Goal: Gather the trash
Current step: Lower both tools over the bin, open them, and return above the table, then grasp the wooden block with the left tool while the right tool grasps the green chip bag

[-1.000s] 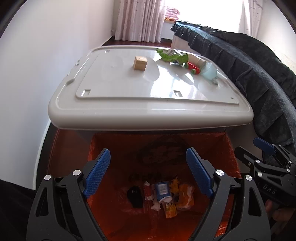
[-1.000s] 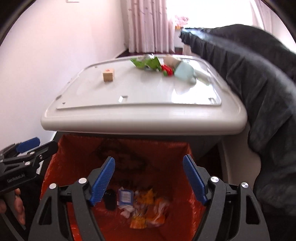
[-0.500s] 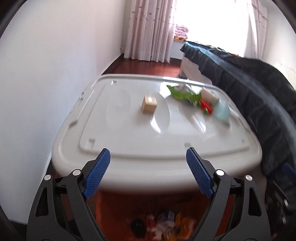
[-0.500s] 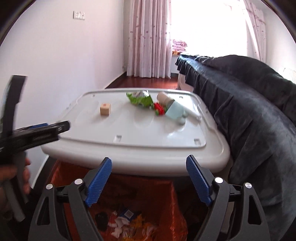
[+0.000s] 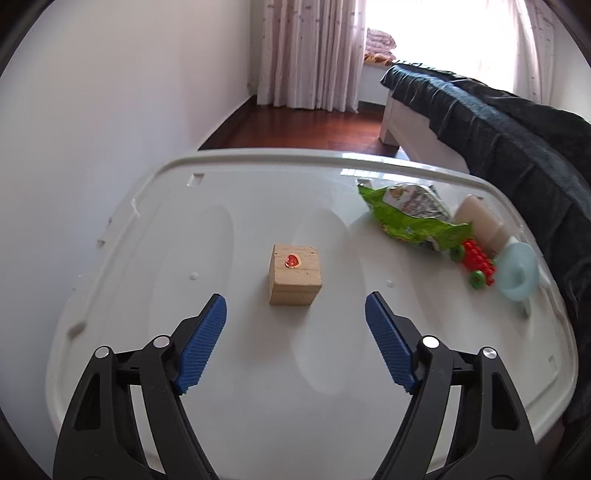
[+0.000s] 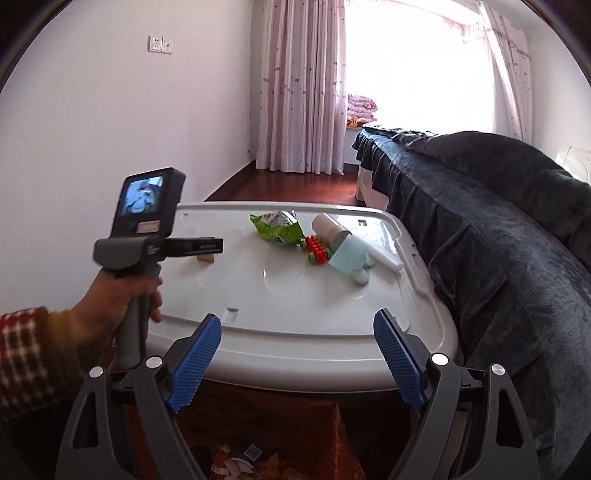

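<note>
Some trash lies already in the orange-lined bin [image 6: 332, 435]; the crumpled green snack wrapper [image 5: 410, 218] waits on the white plastic tabletop [image 5: 258, 369]. Both the left gripper [image 5: 295, 328] and the right gripper [image 6: 297, 354] are wide and empty.

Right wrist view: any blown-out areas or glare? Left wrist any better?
Right wrist view: the window behind the curtains is fully blown out, the white lid carries soft sheen, and the orange bag below sits in shadow. Left wrist view: window is clipped too, with a small glare patch on the lid's far edge; the wooden block is sharp.
</note>
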`<state>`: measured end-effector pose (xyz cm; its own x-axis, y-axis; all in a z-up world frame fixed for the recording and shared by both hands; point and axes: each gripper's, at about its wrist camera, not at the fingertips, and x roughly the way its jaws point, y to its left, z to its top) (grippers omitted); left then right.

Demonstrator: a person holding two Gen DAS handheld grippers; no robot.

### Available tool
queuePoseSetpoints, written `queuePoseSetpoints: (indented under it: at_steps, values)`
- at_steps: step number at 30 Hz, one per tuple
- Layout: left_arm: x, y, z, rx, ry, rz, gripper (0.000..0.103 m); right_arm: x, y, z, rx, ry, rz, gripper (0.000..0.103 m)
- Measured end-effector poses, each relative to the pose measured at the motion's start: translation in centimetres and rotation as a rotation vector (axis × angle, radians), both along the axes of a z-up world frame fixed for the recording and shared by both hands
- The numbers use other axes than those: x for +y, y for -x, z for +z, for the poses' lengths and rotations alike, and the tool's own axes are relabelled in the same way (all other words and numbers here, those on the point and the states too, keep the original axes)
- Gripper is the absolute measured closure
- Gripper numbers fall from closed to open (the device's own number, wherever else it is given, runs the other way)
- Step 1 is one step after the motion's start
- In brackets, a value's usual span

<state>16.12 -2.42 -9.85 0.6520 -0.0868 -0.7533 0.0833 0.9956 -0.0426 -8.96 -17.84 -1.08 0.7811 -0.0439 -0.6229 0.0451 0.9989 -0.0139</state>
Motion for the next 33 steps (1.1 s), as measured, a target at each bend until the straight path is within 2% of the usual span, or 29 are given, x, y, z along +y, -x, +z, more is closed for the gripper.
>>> queuePoseSetpoints:
  at_steps: [3,7,8,11,17,20,26,29,33]
  values:
    - [-0.1,-1.9,-0.9,0.023,-0.002,0.027,0.031,-0.4,-0.3,-0.6,0.020,-0.020,-0.003,0.020]
    - [-0.6,-4.1,-1.8,0.045,-0.043,0.042,0.034,-0.5,-0.7,-1.1,0.036,-0.036,0.003,0.020]
    - [-0.6,-4.5,-2.0,0.055,-0.050,0.040,0.041,-0.4,-0.9,-1.2,0.042,-0.037,0.007,0.020]
    - [-0.8,-6.0,-3.0,0.125,-0.057,0.026,0.068,-0.4,-0.8,-1.2,0.044,-0.044,0.014,0.020]
    - [0.5,-4.6,-2.1,0.076,-0.042,0.025,0.068,-0.5,-1.4,-0.6,0.034,-0.037,0.025,0.020]
    - [1.5,-2.9,-0.8,0.045,-0.016,0.019,0.068,-0.2,-3.2,0.2,0.035,-0.045,0.070,0.020]
    - [1.9,0.8,2.2,-0.022,-0.012,-0.023,0.068,0.9,-11.9,0.9,0.007,0.014,0.186,0.018]
    - [2.3,3.0,3.5,-0.061,-0.007,-0.047,0.068,1.4,-18.3,-1.0,0.039,0.084,0.191,0.018]
    - [3.2,4.2,3.7,-0.066,0.017,-0.055,0.068,1.5,-24.8,-3.7,0.096,0.099,0.168,0.018]
